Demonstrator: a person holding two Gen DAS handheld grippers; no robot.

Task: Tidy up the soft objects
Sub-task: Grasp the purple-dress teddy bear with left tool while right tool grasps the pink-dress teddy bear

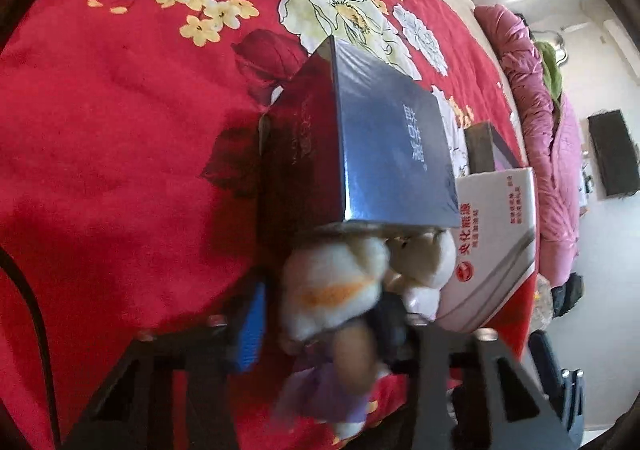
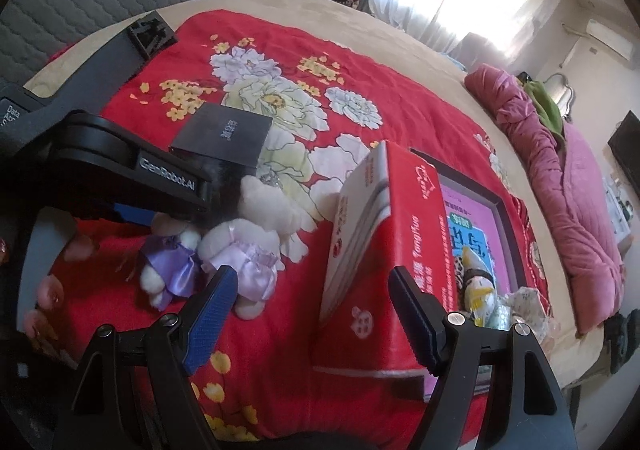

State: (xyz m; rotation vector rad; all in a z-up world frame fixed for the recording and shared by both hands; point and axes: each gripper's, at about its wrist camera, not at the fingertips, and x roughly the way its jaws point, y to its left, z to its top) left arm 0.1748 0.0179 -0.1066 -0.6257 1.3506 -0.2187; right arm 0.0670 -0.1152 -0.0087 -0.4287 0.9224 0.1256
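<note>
Several small plush bears lie on the red flowered bedspread (image 2: 280,370): one in a purple dress (image 2: 172,266), one in lilac (image 2: 248,262), and a white one (image 2: 268,201) behind them. My left gripper (image 1: 324,326) hangs steeply over them with a cream and orange plush head (image 1: 332,290) between its fingers. The blue pad (image 1: 252,330) stands a little apart from the plush, and the picture is blurred there. My right gripper (image 2: 312,314) is open, with nothing between its fingers, in front of a red and white carton (image 2: 384,234).
A dark flat box (image 1: 384,145) stands just behind the bears. Beside the carton is a dark-rimmed tray (image 2: 500,205) with a pink floor holding small soft toys (image 2: 472,278). A pink quilt (image 2: 560,177) lies along the bed's right side. A person's fingers (image 2: 52,290) show at left.
</note>
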